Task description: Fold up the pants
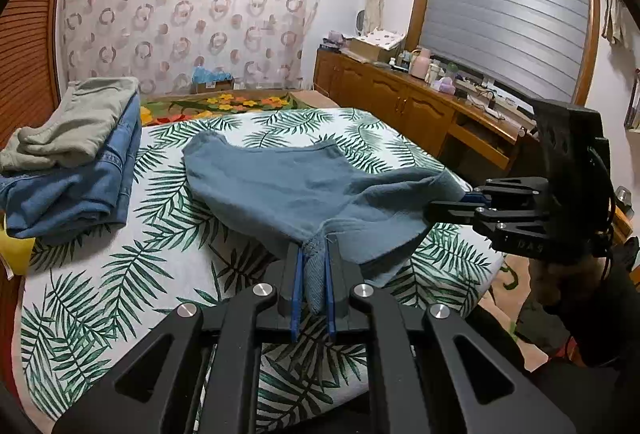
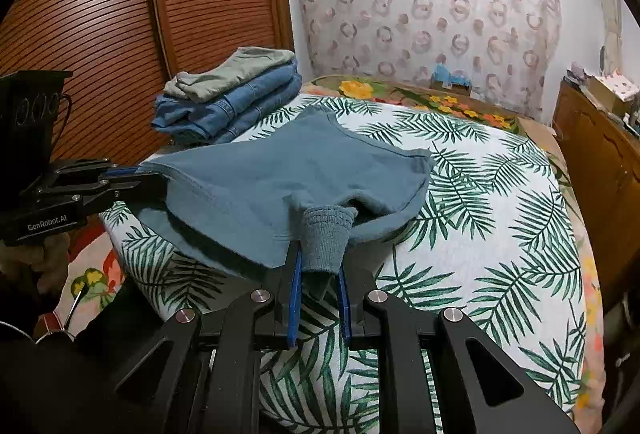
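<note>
Pinching blue pants [image 1: 280, 185], both grippers [image 1: 314, 254], hem stretched between

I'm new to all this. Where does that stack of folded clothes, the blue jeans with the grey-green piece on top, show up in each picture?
Left wrist view: the stack of folded blue jeans under a grey-green garment lies at the left edge, on the palm-leaf bedsheet.
Right wrist view: the same stack sits upper left of centre, before the brown slatted doors.
Shared landmark: the teal-blue pants held mid-bed.
</note>
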